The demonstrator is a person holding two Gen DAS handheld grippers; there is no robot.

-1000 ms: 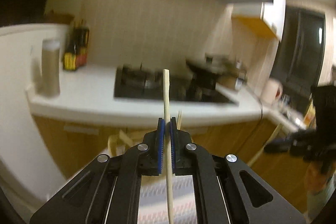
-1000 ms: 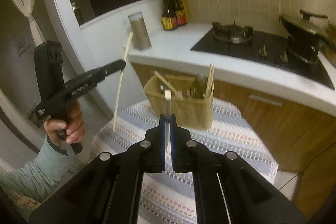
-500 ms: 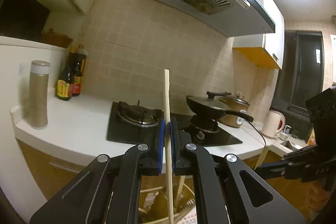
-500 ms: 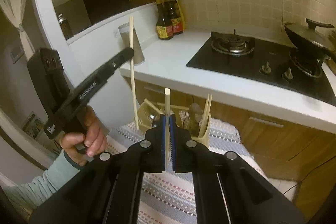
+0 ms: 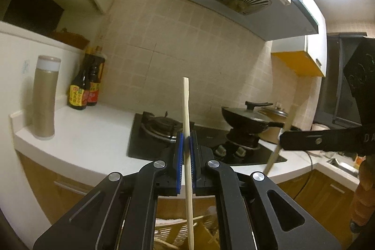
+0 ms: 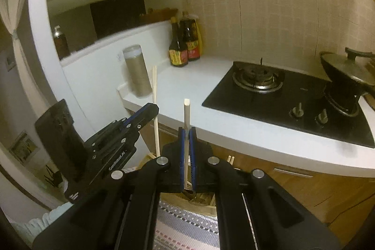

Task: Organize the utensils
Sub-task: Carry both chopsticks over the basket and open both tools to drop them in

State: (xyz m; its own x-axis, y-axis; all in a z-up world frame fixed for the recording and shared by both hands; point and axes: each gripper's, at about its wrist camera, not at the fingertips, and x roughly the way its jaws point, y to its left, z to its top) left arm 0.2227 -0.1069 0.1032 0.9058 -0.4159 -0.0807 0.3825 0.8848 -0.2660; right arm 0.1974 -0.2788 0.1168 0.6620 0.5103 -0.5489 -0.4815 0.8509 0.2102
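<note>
Chopstick [image 5: 186, 109] clamped upright in left tongs [image 5: 185, 144], pads pinched on it, above the wicker basket [image 5: 168, 232] in front of the desk [image 5: 93, 132]. Right tongs [image 6: 186, 132] pinch a second chopstick [image 6: 186, 114] upright, over the same basket [image 6: 204, 199]. Gas hob [image 6: 281, 95] sits behind both.
</note>
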